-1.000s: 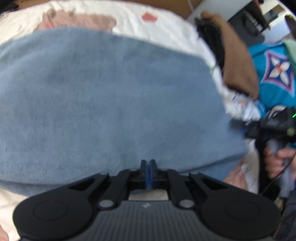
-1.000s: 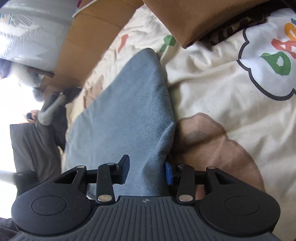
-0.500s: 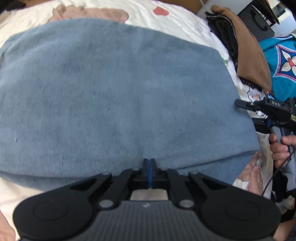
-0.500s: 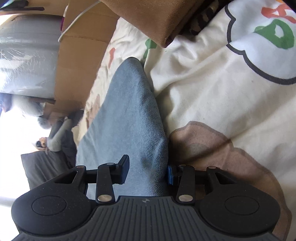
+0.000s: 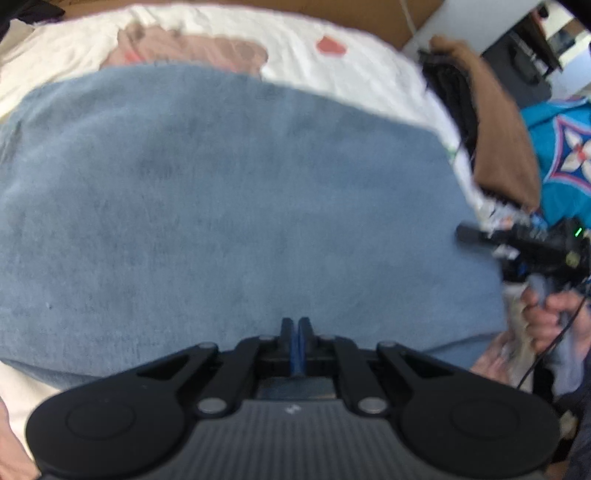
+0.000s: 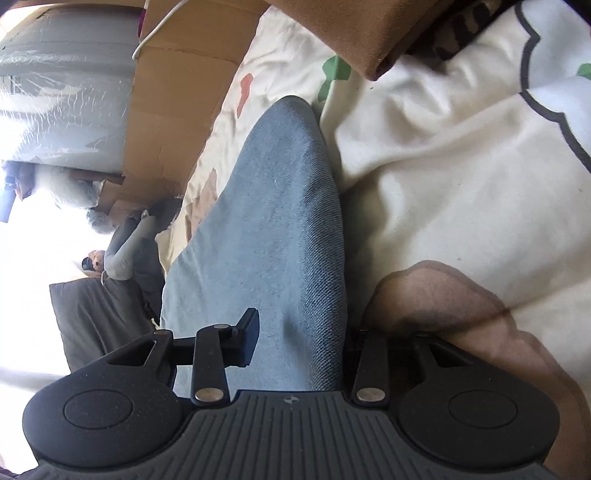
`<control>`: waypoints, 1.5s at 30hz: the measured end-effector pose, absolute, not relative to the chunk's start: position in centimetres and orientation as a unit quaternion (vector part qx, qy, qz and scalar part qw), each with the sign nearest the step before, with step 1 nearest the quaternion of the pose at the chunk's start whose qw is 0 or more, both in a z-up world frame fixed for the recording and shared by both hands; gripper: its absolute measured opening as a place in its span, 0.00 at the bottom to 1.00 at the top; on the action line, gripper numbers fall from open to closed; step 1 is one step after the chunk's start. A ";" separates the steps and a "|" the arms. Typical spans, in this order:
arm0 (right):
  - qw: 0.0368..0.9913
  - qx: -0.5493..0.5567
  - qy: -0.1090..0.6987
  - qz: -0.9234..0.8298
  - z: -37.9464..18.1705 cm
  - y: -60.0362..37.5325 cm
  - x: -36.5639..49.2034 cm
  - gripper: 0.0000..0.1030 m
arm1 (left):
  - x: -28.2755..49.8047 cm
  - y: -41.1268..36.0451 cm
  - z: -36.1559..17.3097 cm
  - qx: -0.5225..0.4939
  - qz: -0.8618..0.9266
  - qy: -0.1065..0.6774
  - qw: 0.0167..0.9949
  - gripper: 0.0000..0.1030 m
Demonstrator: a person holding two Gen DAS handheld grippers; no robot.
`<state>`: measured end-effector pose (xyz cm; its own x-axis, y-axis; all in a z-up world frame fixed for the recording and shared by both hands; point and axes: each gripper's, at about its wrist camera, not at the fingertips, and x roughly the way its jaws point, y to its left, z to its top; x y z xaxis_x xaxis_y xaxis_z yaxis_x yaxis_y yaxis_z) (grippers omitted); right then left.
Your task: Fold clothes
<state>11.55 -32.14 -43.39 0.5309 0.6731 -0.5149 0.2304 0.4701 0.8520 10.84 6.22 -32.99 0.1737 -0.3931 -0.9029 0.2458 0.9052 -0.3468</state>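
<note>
A blue cloth [image 5: 240, 203] lies spread on a patterned bedsheet [image 5: 295, 33]. My left gripper [image 5: 295, 325] is shut on the near edge of the cloth's top layer, and a lower layer shows beneath it on both sides. In the right wrist view a folded end of the blue cloth [image 6: 280, 229] runs between the jaws of my right gripper [image 6: 301, 332]. They are closing but still stand apart, and the right finger is hidden behind the fabric. The left wrist view shows the right gripper [image 5: 469, 236] at the cloth's right edge, held by a hand [image 5: 546, 314].
A brown garment [image 5: 506, 147] over dark clothes lies at the bed's right side, also visible as the brown garment [image 6: 351, 29] in the right wrist view. A teal patterned garment [image 5: 561, 155] lies beyond it. Cardboard boxes [image 6: 173, 110] and a plastic-wrapped bundle [image 6: 62, 92] stand past the bed.
My right gripper has sunk lower and closer over the cloth's end, which still runs between its jaws. The left gripper stays shut at the near edge.
</note>
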 end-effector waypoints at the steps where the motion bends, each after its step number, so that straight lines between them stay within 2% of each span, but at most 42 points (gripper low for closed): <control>1: 0.726 0.487 0.461 0.154 -43.2 -32.1 11.5 0.18 | 10.7 6.1 -33.4 -0.059 -0.210 0.610 0.761 0.03; 2: 0.730 0.483 0.457 0.156 -42.8 -32.1 11.4 0.09 | 10.6 6.1 -33.7 -0.060 -0.210 0.611 0.761 0.02; 4: 0.739 0.480 0.442 0.167 -41.7 -32.0 11.1 0.09 | 10.5 6.4 -34.0 -0.067 -0.211 0.611 0.760 0.02; 7: 0.745 0.479 0.427 0.183 -40.5 -31.5 11.0 0.09 | 10.9 6.7 -34.2 -0.082 -0.213 0.616 0.754 0.02; 13: 0.743 0.463 0.452 0.171 -40.7 -31.7 11.6 0.09 | 13.1 6.6 -31.8 -0.076 -0.216 0.591 0.774 0.01; 25: 0.741 0.452 0.467 0.171 -40.7 -31.6 11.7 0.10 | 18.2 4.8 -33.3 -0.052 -0.182 0.573 0.798 0.02; 45: 0.742 0.460 0.464 0.152 -41.2 -32.1 11.1 0.16 | 26.8 1.3 -31.3 -0.012 -0.162 0.492 0.856 0.02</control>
